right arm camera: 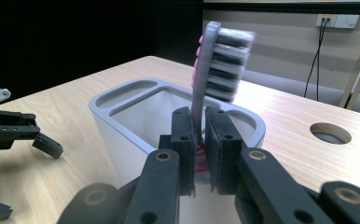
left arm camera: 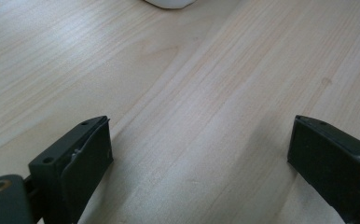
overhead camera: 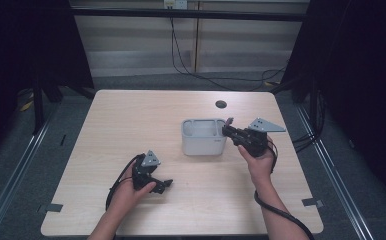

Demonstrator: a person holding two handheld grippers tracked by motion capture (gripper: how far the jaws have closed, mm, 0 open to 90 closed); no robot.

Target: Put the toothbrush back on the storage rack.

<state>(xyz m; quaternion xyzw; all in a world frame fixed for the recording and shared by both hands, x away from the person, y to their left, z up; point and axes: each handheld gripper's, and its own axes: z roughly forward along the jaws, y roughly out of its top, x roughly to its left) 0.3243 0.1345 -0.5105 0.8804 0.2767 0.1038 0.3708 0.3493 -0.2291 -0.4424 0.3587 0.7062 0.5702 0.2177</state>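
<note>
Down at the near-left of the pale wooden surface (overhead camera: 131, 120), the left claw (overhead camera: 165, 185) rests low in the person's left hand (overhead camera: 131, 192), a black cable looping back from it. Its own view shows the two black jaws spread wide apart over bare wood grain, with nothing between them. From the right gripper view the same left claw (right arm camera: 43, 142) appears off to the side, well apart from the holder.

Near the middle stands a light grey rectangular plastic holder (overhead camera: 203, 142) with rounded corners and divided compartments, upright on the surface. Just beyond it a small round dark hole (overhead camera: 221, 104) is cut into the wood.

Further right, the right claw (overhead camera: 227, 130), held in the person's right hand (overhead camera: 258, 160), reaches to the holder's right edge. In its own view the right claw (right arm camera: 199, 154) has its jaws pinched tight on the handle of a grey and pink toothbrush (right arm camera: 215, 65), which stands upright with its dark bristled head above the jaws, just in front of the holder (right arm camera: 122, 112). Whether the brush's lower end touches the holder cannot be told.
</note>
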